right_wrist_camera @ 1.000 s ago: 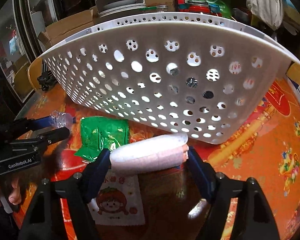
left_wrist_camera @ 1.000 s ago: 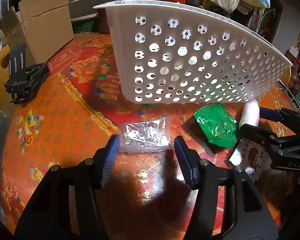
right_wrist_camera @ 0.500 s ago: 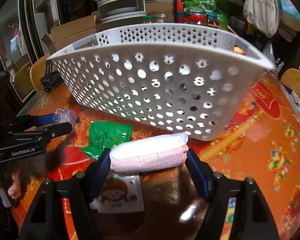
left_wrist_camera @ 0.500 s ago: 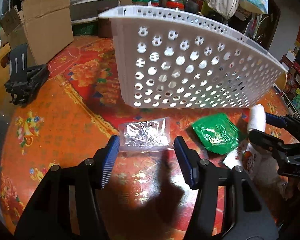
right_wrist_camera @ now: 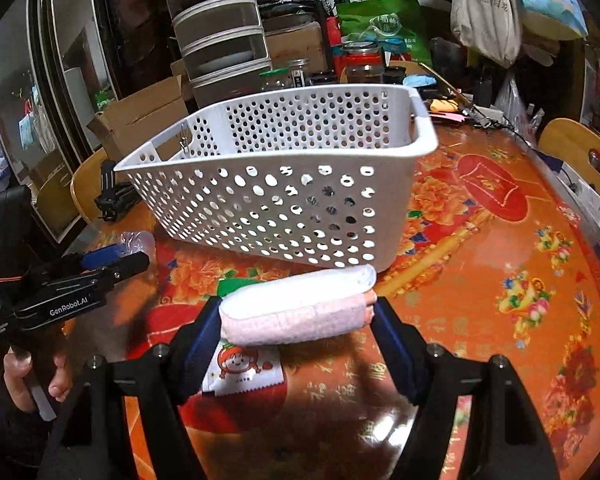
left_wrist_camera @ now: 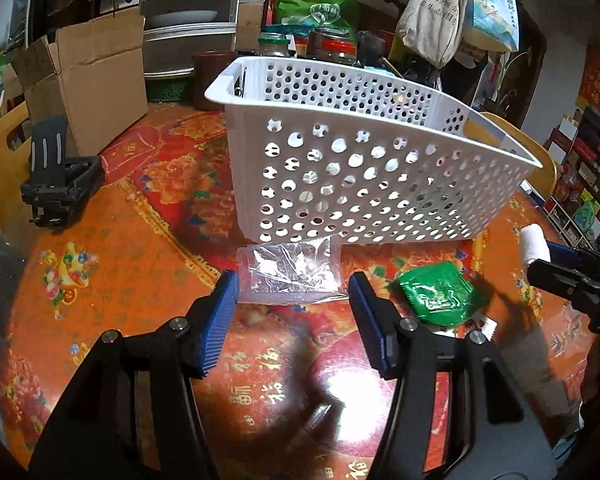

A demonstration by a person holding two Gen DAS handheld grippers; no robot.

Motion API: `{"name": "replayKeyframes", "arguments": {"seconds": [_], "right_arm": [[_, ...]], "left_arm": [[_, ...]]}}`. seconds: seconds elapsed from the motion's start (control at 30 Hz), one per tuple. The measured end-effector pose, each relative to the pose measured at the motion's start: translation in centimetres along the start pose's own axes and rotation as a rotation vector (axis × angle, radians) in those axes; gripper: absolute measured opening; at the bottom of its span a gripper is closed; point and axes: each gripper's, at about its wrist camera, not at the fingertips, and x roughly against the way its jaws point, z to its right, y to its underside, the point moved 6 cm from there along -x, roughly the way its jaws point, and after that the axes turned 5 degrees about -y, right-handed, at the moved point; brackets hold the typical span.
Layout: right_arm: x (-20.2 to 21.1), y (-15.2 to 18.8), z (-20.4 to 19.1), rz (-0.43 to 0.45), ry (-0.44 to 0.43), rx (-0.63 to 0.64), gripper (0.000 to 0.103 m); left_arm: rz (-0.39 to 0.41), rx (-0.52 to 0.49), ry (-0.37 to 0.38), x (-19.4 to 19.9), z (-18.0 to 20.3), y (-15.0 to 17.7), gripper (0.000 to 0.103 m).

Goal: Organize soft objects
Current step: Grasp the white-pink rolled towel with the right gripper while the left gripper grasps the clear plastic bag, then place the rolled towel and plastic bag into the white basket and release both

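My right gripper is shut on a rolled white and pink towel, held above the table in front of the white perforated basket. The towel's end shows at the right of the left wrist view. My left gripper is open and empty, just short of a clear plastic bag lying before the basket. A green packet lies to the bag's right. A white packet with a cartoon face lies under the towel.
The round table has an orange and red floral cover. A black gripper stand and a cardboard box sit at the far left. Jars and bags crowd behind the basket. Wooden chair backs ring the table.
Both grippers have risen, so the basket's open top and inside now show. The right gripper has carried the towel up with it. The left gripper stays open over the clear bag.
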Motion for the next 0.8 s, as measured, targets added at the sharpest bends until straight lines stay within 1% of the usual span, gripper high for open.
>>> {"name": "replayKeyframes", "arguments": {"seconds": [0.1, 0.17, 0.3, 0.43, 0.57, 0.6, 0.67, 0.8], "right_arm": [[1.4, -0.3, -0.2, 0.02, 0.008, 0.007, 0.074], [2.3, -0.9, -0.4, 0.027, 0.009, 0.011, 0.074], [4.6, -2.9, -1.2, 0.057, 0.024, 0.039, 0.074], [6.3, -5.5, -1.9, 0.078, 0.047, 0.07, 0.074], [6.4, -9.2, -2.5, 0.06, 0.071, 0.099, 0.074], [6.2, -9.8, -2.6, 0.055, 0.073, 0.101, 0.074], [5.8, -11.5, -2.9, 0.042, 0.073, 0.112, 0.074], [4.5, -13.5, -2.9, 0.009, 0.089, 0.119, 0.074]], "left_arm": [[0.0, -0.012, 0.007, 1.3, 0.6, 0.0, 0.054], [0.016, -0.035, 0.012, 2.6, 1.2, -0.6, 0.054], [0.064, -0.076, 0.016, 6.2, 2.3, -3.2, 0.054], [0.076, -0.083, 0.033, 8.3, 2.8, -6.2, 0.054], [0.081, -0.097, 0.042, 9.3, 3.5, -10.1, 0.054], [0.077, -0.1, 0.043, 9.4, 3.7, -11.5, 0.054], [0.071, -0.104, 0.04, 9.6, 4.1, -13.1, 0.054], [0.031, -0.096, 0.041, 8.7, 4.6, -16.1, 0.054]]}}
